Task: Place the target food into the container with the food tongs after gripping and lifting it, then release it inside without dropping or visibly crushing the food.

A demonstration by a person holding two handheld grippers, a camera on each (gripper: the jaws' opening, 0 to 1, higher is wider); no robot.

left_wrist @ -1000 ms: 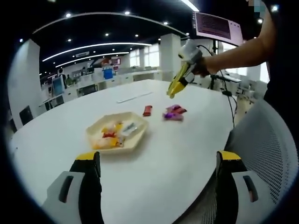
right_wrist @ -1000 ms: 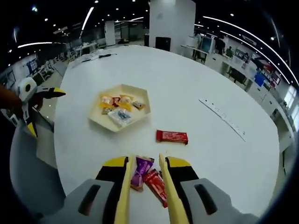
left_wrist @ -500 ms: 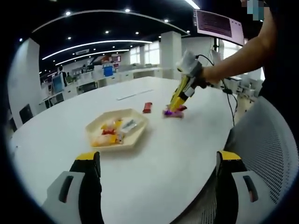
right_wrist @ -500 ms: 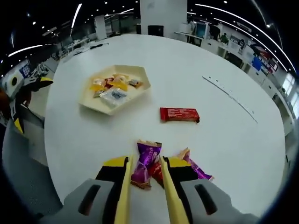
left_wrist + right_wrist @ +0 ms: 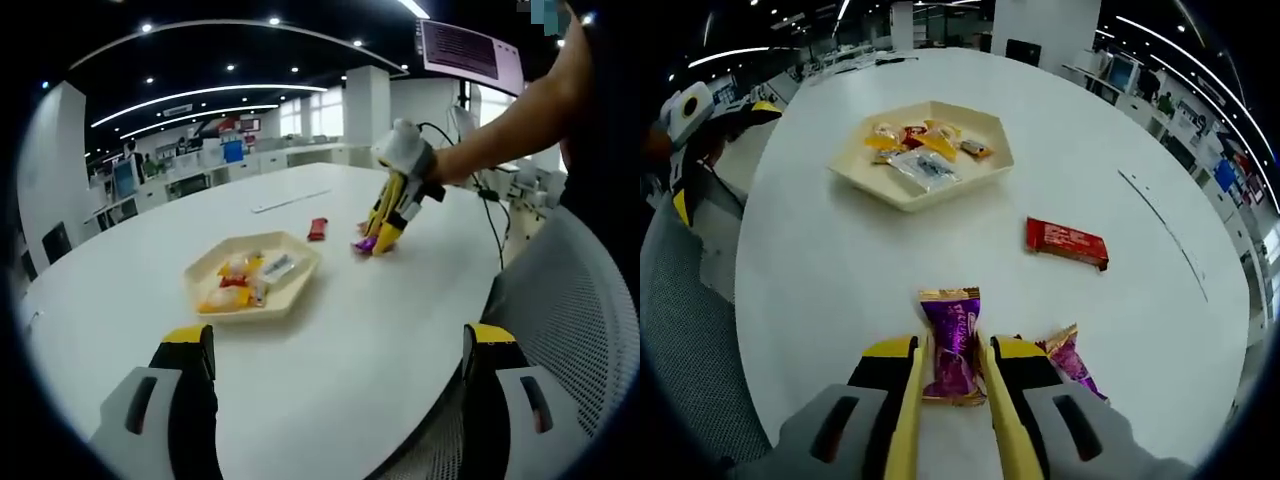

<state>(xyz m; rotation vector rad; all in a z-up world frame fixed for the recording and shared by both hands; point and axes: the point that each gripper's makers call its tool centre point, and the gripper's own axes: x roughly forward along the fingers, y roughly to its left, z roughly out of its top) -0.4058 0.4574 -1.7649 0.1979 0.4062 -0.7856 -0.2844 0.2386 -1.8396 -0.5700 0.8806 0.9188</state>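
My right tool (image 5: 948, 358) closes on a purple candy (image 5: 953, 340), lower centre. Upper centre, the tray (image 5: 880, 185) holds wrapped snacks (image 5: 923, 150). My left tool (image 5: 335, 345) gapes empty.

Rows of round ceiling lamps (image 5: 208, 18) and long curved light strips light the hall evenly and brightly. The white table (image 5: 860, 260) reflects this as a soft sheen, with only faint shadows on it. Lines bow strongly away from the table, and detail softens far beyond it.
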